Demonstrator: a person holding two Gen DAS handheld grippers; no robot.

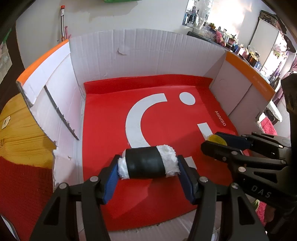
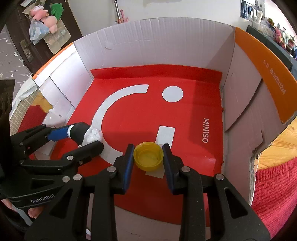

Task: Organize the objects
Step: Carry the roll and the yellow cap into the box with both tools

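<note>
A white fibrous roll with a wide black band (image 1: 146, 161) lies crosswise between the blue pads of my left gripper (image 1: 149, 166), which is shut on its two ends. The right wrist view shows the same roll (image 2: 81, 132) at the left, in the left gripper (image 2: 77, 139). My right gripper (image 2: 148, 150) is shut on a small yellow cap (image 2: 148, 156), open side up. From the left wrist view the cap (image 1: 217, 139) shows in the right gripper (image 1: 216, 141). Both hang low over the red MINISO sheet (image 2: 141, 115) lining a white cardboard box (image 1: 141, 53); I cannot tell if they touch it.
The box has tall white walls and orange flaps (image 2: 263, 70) on both sides. It stands on a wooden top (image 1: 20, 133) with red knitted cloth (image 2: 274, 185) around it. A cluttered shelf (image 1: 230, 40) lies beyond, and plush toys (image 2: 46, 16) hang on a dark door.
</note>
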